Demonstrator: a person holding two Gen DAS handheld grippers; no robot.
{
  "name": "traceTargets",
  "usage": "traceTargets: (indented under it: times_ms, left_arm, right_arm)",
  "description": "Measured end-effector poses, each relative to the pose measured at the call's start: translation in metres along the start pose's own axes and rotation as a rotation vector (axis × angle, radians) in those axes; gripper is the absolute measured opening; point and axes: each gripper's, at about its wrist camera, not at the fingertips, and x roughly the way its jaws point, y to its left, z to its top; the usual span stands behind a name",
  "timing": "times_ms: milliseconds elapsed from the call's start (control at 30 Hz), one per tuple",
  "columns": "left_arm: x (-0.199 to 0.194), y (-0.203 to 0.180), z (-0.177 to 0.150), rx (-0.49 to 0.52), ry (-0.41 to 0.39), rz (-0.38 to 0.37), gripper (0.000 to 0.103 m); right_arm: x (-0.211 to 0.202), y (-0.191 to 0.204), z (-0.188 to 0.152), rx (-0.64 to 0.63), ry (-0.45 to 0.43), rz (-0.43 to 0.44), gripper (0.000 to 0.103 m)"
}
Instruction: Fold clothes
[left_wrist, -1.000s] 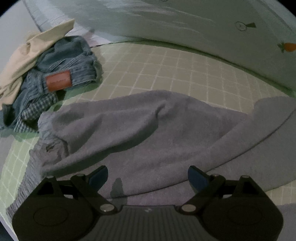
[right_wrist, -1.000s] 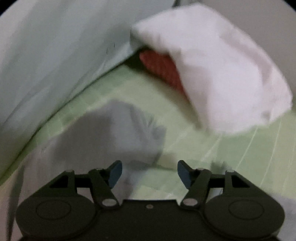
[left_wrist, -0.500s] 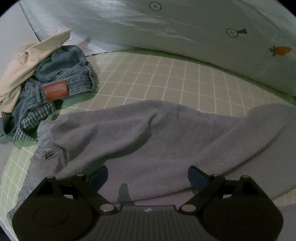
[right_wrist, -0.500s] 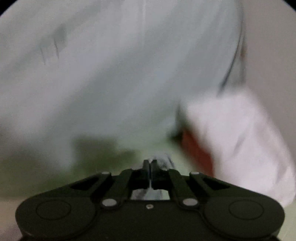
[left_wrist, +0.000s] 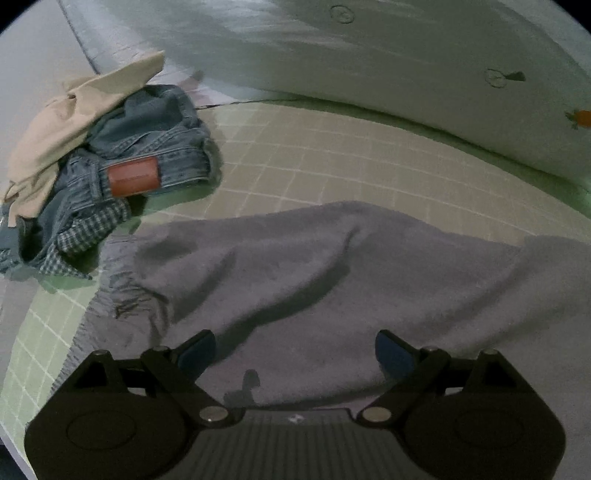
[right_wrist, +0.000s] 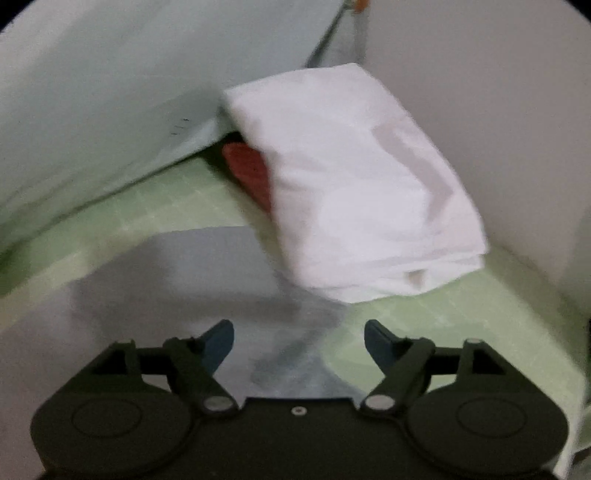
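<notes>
Grey fleece garment (left_wrist: 314, 266) sprawls across the bed (left_wrist: 332, 158). Left gripper (left_wrist: 295, 350) hovers, jaws wide. Right gripper (right_wrist: 299, 341) jaws just sprang apart, empty.

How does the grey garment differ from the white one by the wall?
The grey garment lies spread out and rumpled with loose ridges; the white garment is folded into a compact stack. The grey one looks fuzzy and dark; the white one looks smooth and bright. The grey one lies directly under both tools; the white one sits further off, partly over something red. Both rest on the green checked sheet.
</notes>
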Motion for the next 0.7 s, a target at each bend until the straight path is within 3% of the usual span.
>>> traceTargets:
  times_ms: [367, 600, 700]
  left_arm:
    - [0.036, 0.051, 0.033, -0.089, -0.035, 0.123, 0.093]
    - [0.075, 0.081, 0.044, -0.119, -0.030, 0.204, 0.093]
    - [0.085, 0.097, 0.045, -0.137, -0.054, 0.221, 0.097]
  right_arm:
    - [-0.003, 0.087, -0.017, -0.145, 0.109, 0.162, 0.083]
    - [-0.017, 0.117, -0.037, -0.226, 0.162, 0.179, 0.083]
    - [-0.020, 0.124, -0.038, -0.234, 0.166, 0.181, 0.083]
